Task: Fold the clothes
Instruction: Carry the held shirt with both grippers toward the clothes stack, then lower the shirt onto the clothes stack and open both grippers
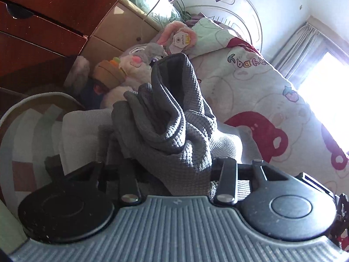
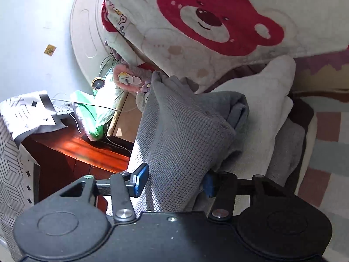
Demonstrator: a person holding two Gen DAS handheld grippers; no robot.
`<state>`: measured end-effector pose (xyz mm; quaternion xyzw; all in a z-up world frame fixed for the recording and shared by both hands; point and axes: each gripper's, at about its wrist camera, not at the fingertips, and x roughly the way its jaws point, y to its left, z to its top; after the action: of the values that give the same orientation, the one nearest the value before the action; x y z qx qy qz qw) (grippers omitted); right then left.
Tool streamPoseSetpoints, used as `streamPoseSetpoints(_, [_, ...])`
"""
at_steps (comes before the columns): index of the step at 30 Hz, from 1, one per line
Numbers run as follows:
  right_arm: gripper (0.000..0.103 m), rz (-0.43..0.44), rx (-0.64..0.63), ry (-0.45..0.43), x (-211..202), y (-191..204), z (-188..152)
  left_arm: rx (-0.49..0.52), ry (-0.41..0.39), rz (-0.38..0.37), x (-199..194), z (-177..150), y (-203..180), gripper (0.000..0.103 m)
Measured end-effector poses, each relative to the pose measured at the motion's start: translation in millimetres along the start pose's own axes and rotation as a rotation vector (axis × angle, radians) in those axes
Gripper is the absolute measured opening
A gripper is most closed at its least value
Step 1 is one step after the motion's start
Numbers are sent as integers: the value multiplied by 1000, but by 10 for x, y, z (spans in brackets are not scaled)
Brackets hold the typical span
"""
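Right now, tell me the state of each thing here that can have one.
grey waffle garment: bunched, between both grippers
left gripper: part open, cloth between its fingers
right gripper: part open, cloth between its blue pads
white towel: folded, under the grey garment
bear blanket: heaped behind
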<state>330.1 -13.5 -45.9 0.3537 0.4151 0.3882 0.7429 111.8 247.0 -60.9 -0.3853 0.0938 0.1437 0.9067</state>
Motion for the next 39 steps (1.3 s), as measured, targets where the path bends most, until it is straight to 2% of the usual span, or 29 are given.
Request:
streamPoseSetpoints(2, [53, -71, -132, -29, -30, 213, 12, 0, 4, -10, 11, 8, 12, 42])
streamPoseSetpoints(5, [53, -226, -313, -122, -17, 448, -4, -6, 5, -15, 16, 3, 15, 42])
streamPoseSetpoints(6, [48, -275, -375, -147, -2, 523, -8, -2, 4, -13, 13, 1, 9, 42])
streamPoseSetpoints(7, [17, -308, -472, -129, 53, 627, -15, 7, -2, -6, 2, -1, -3, 42])
streamPoseSetpoints(9, [17, -443, -817, -77, 173, 1016, -174, 65, -55, 25, -81, -21, -98, 42])
streamPoseSetpoints(10, [17, -479, -977, -89, 202, 1228, -306, 96, -83, 37, -126, -33, -153, 41])
streamPoseSetpoints(12, [16, -482, -1201, -116, 237, 1538, -449, 134, -118, 51, -187, -51, -243, 41])
streamPoseSetpoints(14, [16, -403, -1237, -166, 218, 1660, -283, 119, -129, 12, -208, -59, -270, 41])
streamPoseSetpoints(15, [15, -363, -1248, -190, 209, 1704, -190, 90, -122, -23, -206, -59, -262, 41])
streamPoseSetpoints(17, [15, -312, -1147, -186, 257, 1525, 119, 59, -96, -53, -176, -71, -287, 43])
streamPoseSetpoints(20, [16, -310, -897, -97, 411, 868, 420, 29, -59, 7, -179, -126, -307, 48])
streamPoseSetpoints(21, [16, -310, -813, -80, 437, 647, 463, 7, -74, 9, -228, -132, -307, 49])
streamPoseSetpoints(23, [17, -248, -668, -108, 356, 321, 461, 8, -100, 13, -346, -117, -357, 50])
streamPoseSetpoints(25, [20, -194, -541, -119, 283, 163, 526, 18, -146, 38, -480, -82, -402, 53])
streamPoseSetpoints(27, [22, -166, -442, -118, 252, 69, 569, 73, -205, 88, -633, 7, -448, 53])
streamPoseSetpoints(29, [24, -160, -430, -113, 278, 86, 529, 146, -255, 141, -766, 102, -512, 56])
streamPoseSetpoints(32, [29, -180, -471, -105, 268, 190, 418, 421, -228, 232, -749, 299, -795, 56])
streamPoseSetpoints(37, [29, -268, -665, -90, 291, 544, 330, 672, -122, 89, -473, 609, -1290, 55])
streamPoseSetpoints(39, [29, -262, -688, -98, 321, 637, 330, 688, -11, 120, -151, 693, -1363, 50])
